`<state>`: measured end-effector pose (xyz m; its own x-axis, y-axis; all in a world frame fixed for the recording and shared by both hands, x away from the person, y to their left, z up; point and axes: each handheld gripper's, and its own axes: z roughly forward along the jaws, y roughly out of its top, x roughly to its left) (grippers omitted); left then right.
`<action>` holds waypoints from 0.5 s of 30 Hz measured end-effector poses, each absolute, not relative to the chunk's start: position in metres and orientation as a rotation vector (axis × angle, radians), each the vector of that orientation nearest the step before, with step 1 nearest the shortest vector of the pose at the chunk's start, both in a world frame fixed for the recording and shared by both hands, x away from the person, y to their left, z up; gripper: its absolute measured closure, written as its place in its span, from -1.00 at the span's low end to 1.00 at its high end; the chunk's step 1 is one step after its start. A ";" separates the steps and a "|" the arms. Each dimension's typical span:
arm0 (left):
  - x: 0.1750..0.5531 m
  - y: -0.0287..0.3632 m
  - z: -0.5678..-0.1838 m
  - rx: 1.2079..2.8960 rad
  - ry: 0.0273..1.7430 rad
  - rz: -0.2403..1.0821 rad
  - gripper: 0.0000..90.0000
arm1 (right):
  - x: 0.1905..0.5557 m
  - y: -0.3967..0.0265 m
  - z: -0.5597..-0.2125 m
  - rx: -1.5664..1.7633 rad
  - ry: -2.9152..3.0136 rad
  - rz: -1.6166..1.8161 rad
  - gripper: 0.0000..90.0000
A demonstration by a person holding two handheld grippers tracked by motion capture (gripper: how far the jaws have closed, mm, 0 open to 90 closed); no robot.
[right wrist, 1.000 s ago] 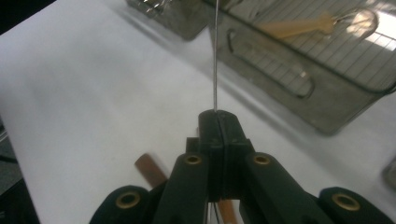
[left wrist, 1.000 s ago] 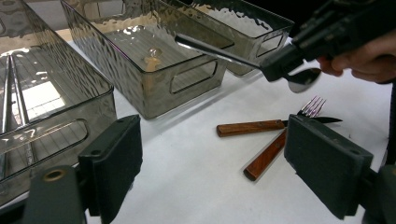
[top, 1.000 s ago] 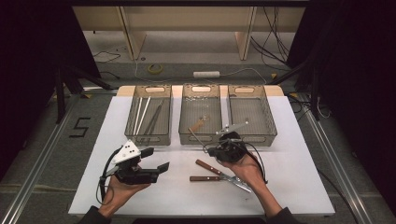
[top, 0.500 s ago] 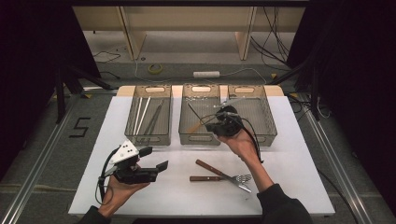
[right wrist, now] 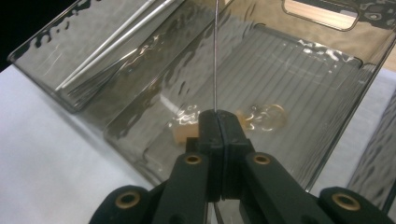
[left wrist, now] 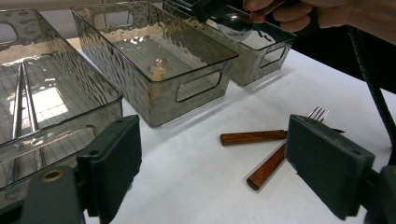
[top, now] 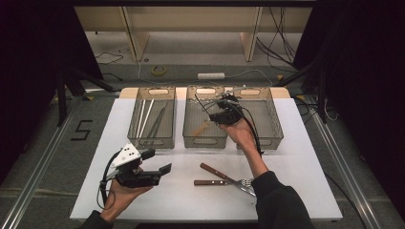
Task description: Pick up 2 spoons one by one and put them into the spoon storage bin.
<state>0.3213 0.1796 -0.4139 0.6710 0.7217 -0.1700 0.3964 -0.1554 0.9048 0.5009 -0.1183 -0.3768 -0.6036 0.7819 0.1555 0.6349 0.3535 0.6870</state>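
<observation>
Right gripper [top: 224,112] moved over the middle bin [top: 205,138], fingers clamping a spoon [right wrist: 215,56].

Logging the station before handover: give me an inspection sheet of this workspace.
Surface: white tabletop, bare parts look clean.
Job's things: metal spoon held above the bins; middle bin holds a wooden-handled spoon; left bin holds thin rods; right bin looks empty.
Clutter: two wooden-handled utensils loose near the front.
Grippers: right gripper shut on the metal spoon; left gripper open, empty.
Cables: black cable trails from the right gripper.
Surroundings: floor cables, power strip, tape roll beyond the table.
</observation>
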 end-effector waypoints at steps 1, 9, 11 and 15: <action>0.321 0.180 -0.414 1.775 0.896 0.365 -0.59 | 0.503 -0.118 -0.377 1.285 2.411 1.089 1.00; 0.321 0.181 -0.413 1.760 0.899 0.354 -0.60 | 0.514 -0.110 -0.387 1.316 2.418 1.058 1.00; 0.321 0.181 -0.413 1.762 0.898 0.356 -0.60 | 0.516 -0.110 -0.390 1.318 2.423 1.054 1.00; 0.321 0.181 -0.413 1.758 0.899 0.356 -0.60 | 0.518 -0.108 -0.394 1.334 2.423 1.047 1.00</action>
<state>0.3213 0.1812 -0.4128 0.6701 0.7189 -0.1850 0.3972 -0.1367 0.9075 0.5181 -0.1084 -0.3944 -0.5796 0.7977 0.1666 0.6680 0.3480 0.6578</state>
